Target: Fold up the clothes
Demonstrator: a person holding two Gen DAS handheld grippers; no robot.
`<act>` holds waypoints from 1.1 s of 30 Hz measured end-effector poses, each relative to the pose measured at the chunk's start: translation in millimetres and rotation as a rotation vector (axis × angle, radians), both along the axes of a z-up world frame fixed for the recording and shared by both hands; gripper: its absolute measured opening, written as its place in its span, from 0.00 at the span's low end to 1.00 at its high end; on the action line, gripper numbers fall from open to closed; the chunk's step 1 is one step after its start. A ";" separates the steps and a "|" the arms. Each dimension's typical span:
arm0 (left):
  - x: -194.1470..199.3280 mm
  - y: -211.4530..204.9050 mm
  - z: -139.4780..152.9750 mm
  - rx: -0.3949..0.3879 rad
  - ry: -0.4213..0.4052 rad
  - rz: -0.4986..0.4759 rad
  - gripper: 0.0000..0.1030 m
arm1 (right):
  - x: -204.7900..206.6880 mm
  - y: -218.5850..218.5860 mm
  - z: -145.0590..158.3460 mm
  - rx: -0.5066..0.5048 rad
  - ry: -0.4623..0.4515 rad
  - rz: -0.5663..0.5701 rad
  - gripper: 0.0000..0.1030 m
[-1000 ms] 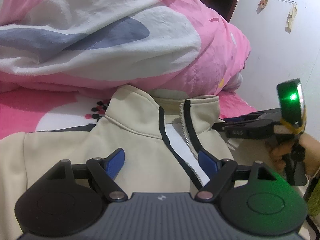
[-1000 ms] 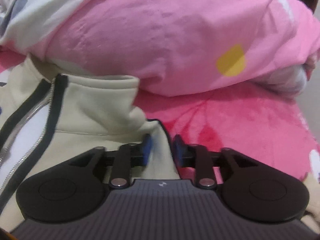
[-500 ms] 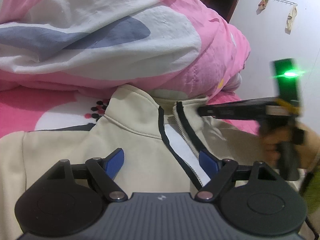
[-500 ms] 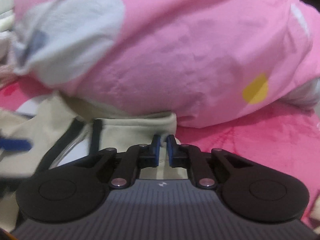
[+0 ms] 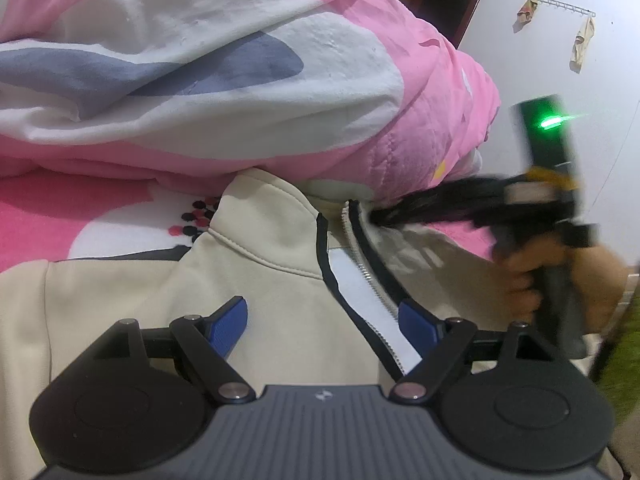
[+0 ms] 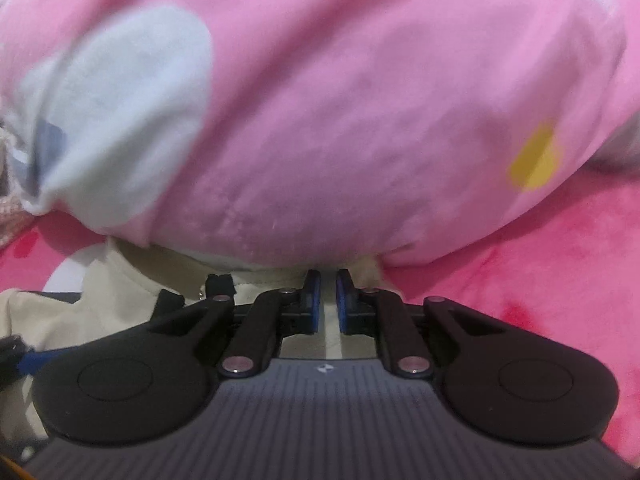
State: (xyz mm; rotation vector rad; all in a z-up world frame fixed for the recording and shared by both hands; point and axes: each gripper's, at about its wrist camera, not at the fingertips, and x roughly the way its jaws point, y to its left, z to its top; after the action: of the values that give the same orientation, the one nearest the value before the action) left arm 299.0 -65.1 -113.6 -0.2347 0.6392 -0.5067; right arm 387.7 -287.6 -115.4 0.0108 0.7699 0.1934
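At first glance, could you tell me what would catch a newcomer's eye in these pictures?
The big pink quilt fills the top of both views, heaped over the collar of the cream jacket lying on the bed. The left gripper hovers open above the jacket's chest, while the right gripper pinches the collar edge under the quilt.

pink quilt (image 5: 420, 92) (white, grey patches) | pink sheet (image 6: 552, 280) | wall rack (image 5: 564, 3), cloths

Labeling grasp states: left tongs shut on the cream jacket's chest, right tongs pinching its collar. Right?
Not quite. The left tongs are open, hovering over the cream jacket, as the left wrist view shows. The right tongs do pinch the collar.
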 end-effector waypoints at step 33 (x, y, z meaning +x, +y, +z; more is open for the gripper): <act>-7.2 6.1 13.8 -0.028 -0.030 0.019 0.85 | -170.5 -99.4 56.0 0.015 -0.067 -0.075 0.14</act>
State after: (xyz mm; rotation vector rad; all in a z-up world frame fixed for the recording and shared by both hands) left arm 291.8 -59.0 -99.9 -0.2593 0.6002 -0.5001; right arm 217.2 -387.0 -59.4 0.0472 0.7004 0.1278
